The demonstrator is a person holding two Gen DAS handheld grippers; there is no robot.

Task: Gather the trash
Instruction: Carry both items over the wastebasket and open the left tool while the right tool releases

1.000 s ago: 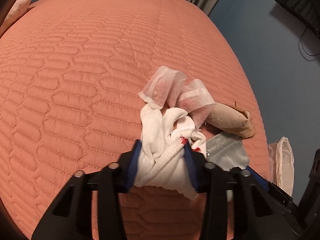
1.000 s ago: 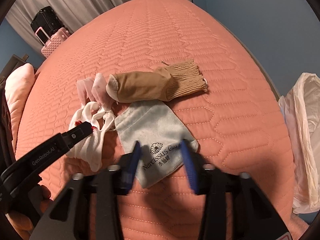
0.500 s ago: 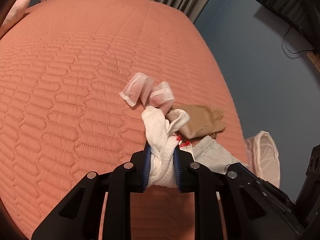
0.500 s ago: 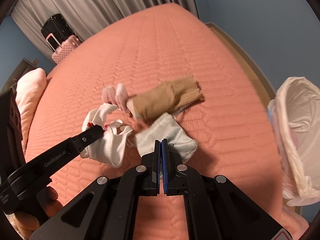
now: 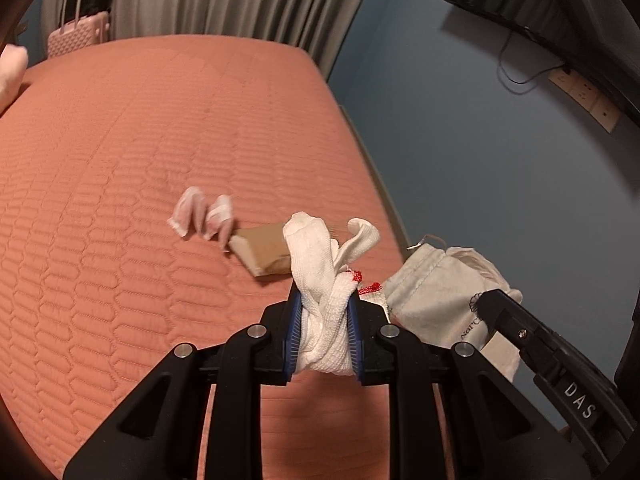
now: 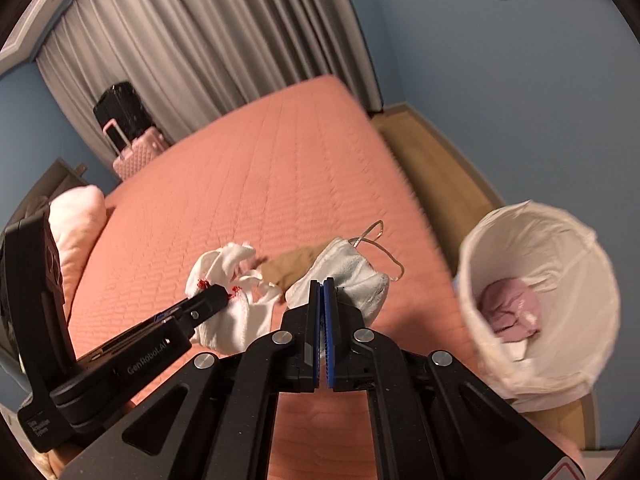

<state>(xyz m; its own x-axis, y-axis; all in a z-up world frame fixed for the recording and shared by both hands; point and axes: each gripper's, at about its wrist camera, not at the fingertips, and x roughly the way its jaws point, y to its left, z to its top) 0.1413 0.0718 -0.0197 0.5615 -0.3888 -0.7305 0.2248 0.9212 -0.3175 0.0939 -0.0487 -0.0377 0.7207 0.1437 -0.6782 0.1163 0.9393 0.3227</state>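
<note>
A bunched white cloth with red stitching [image 5: 320, 264] hangs above the orange bed, with my left gripper [image 5: 323, 304] shut on it. Just to its right, my right gripper [image 6: 322, 284] is shut on the edge of a grey drawstring pouch [image 6: 352, 272], also lifted off the quilt. The pouch [image 5: 432, 296] shows in the left wrist view too. Behind them a tan sock [image 5: 264, 252] and pink translucent wrappers [image 5: 200, 216] lie on the quilt. A white-lined trash bin [image 6: 560, 360] stands to the right of the bed with pink crumpled stuff [image 6: 512, 308] inside.
The orange quilted bed [image 5: 120, 200] stretches away to grey curtains [image 6: 200, 40]. A pink suitcase [image 6: 136, 148] and a black one [image 6: 120, 104] stand beyond its far end. A pale pillow [image 6: 76, 224] lies at the left. A wall screen [image 5: 540, 4] hangs at the right.
Both grippers closed, the left on the white cloth and the right on the grey pouch. Both rose off the quilt with them. The tan sock and wrappers stayed on the bed.
</note>
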